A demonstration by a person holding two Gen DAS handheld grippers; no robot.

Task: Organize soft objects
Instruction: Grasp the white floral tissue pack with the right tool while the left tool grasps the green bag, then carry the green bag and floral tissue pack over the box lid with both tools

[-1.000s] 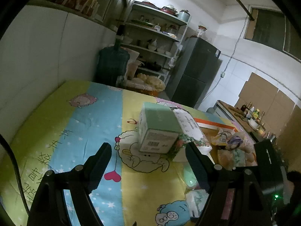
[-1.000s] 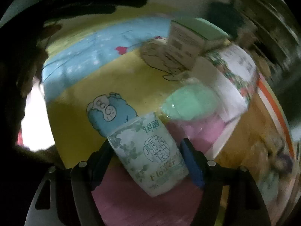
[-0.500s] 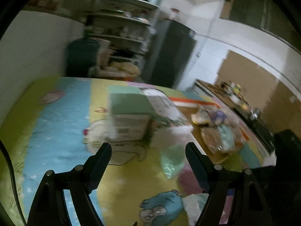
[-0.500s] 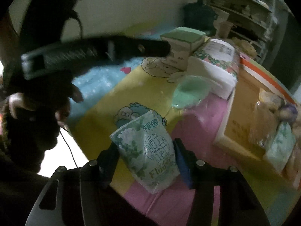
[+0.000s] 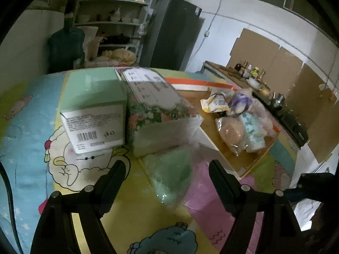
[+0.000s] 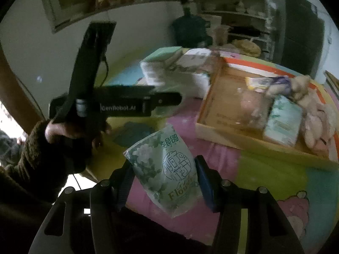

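My right gripper [image 6: 164, 170] is shut on a green floral tissue pack [image 6: 167, 169] and holds it above the cartoon-print table. My left gripper [image 5: 167, 169] is open just in front of a clear bag of green soft material [image 5: 171, 174] lying on the table. A shallow cardboard tray [image 5: 220, 148] to the right holds several soft packs and plush toys; it also shows in the right wrist view [image 6: 218, 114]. The left gripper's body [image 6: 127, 105] shows at the left of the right wrist view.
A green-topped box [image 5: 93, 110] and a floral-wrapped tissue block [image 5: 161, 114] stand behind the green bag. Shelves, a water jug [image 5: 65, 48] and a dark fridge [image 5: 171, 31] stand beyond the table. A counter with bottles runs along the right wall.
My left gripper has swung right and closer to the green bag. My right gripper has lifted the tissue pack and turned toward the tray.
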